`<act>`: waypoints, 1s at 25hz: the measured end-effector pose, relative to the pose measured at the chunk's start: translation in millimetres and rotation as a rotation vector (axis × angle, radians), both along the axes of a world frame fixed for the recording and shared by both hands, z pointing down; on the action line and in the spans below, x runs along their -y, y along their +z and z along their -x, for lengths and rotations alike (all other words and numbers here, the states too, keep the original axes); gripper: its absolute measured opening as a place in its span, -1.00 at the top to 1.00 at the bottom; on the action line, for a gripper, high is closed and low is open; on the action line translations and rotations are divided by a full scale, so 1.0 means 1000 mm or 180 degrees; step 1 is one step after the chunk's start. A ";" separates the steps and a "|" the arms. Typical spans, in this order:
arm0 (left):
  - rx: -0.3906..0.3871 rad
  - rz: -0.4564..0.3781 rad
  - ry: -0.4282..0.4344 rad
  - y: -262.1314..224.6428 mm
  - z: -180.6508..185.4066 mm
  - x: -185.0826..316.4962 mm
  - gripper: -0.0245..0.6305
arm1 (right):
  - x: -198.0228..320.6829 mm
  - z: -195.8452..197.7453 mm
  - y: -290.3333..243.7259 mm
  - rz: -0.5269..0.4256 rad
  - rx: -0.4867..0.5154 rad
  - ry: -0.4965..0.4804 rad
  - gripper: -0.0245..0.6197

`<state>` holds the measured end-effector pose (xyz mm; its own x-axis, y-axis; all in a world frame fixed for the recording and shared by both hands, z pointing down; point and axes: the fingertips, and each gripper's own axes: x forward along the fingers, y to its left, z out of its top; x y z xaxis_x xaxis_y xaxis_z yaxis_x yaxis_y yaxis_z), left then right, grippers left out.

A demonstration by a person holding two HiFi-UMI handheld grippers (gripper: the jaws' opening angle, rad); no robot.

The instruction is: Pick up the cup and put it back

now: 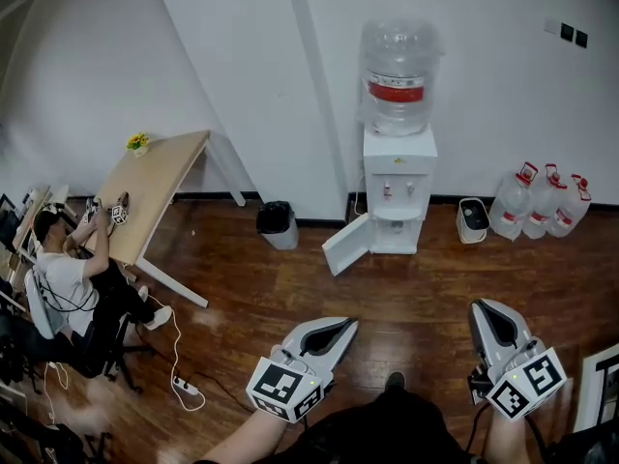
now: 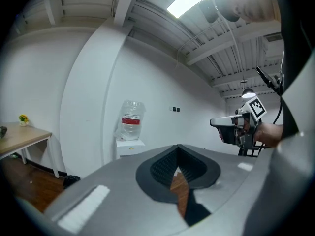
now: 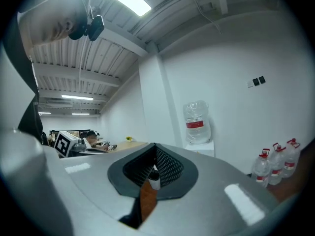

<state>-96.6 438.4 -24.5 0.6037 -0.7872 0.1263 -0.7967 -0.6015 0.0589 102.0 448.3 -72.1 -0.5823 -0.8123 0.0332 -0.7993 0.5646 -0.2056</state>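
Wood floor (image 1: 251,298) under you, both tools held low. Left gripper (image 1: 346,326): jaws pinched to thin slit, nothing in them. Right gripper (image 1: 481,310): same, only bin (image 1: 279,223) glimpsed through gap. Cup: no view showed it. Best guess, inside water dispenser (image 1: 398,177), whose cabinet door (image 1: 345,245) stood open. Dispenser was straight ahead, well apart, roughly between your grippers; neither arm clearly nearer. Cup's axis: couldn't tell yet.
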 end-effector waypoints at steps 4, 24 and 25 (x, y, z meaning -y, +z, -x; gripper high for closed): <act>0.0045 -0.0029 -0.0048 0.002 -0.019 0.035 0.92 | 0.039 -0.021 -0.002 -0.0037 0.0011 -0.0086 0.92; -0.0045 0.0032 -0.0043 0.001 -0.007 0.161 0.92 | 0.168 -0.003 0.011 0.0092 0.0004 -0.0056 0.92; -0.0055 0.0029 -0.0043 0.001 -0.002 0.170 0.93 | 0.177 0.002 0.010 0.0092 -0.0002 -0.0049 0.92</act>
